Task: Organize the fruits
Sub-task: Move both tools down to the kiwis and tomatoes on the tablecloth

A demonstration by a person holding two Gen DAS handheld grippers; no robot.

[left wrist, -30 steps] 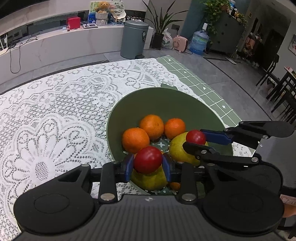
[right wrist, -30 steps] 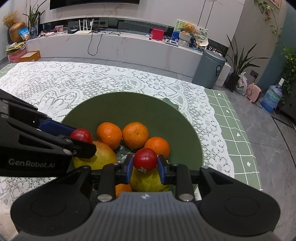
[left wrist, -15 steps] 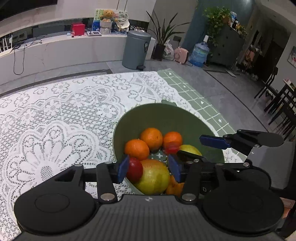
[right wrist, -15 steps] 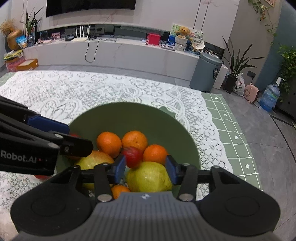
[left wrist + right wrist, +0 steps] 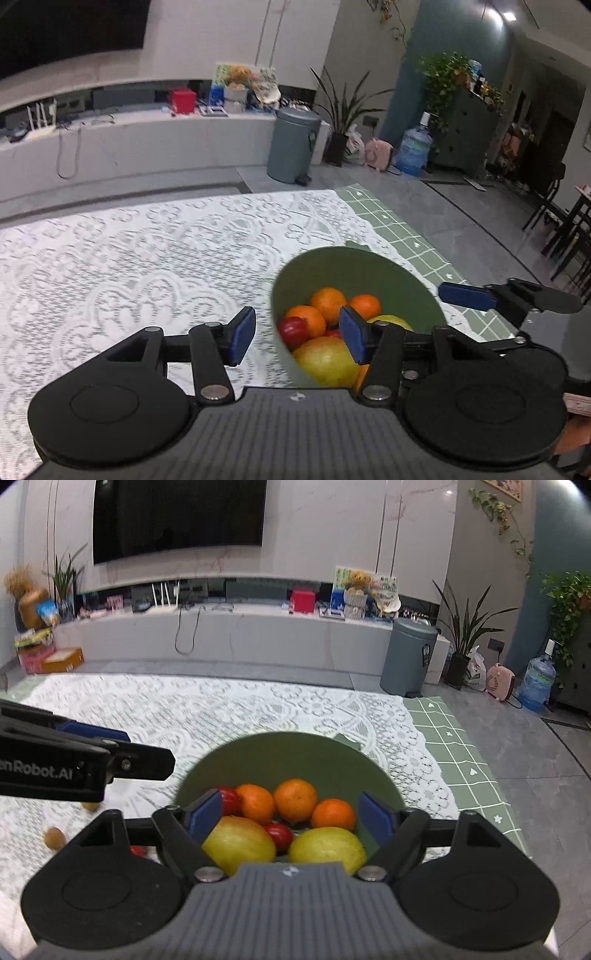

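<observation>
Showing both grippers, left gripper (image 5: 297, 334) and right gripper (image 5: 291, 814), with jaws just opened and empty above the green bowl (image 5: 288, 749), where oranges (image 5: 295, 799), yellow fruits (image 5: 240, 843) and two red fruits (image 5: 280, 834) lie, while small brown fruits (image 5: 54, 837) remain on the lace cloth (image 5: 221, 716) at left.

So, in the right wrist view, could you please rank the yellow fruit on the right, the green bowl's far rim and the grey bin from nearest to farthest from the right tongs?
1. Yellow fruit, just below the right tongs, front of the bowl.
2. Green bowl's far rim, mid-table.
3. Grey bin, on the floor beyond the table, right.
</observation>
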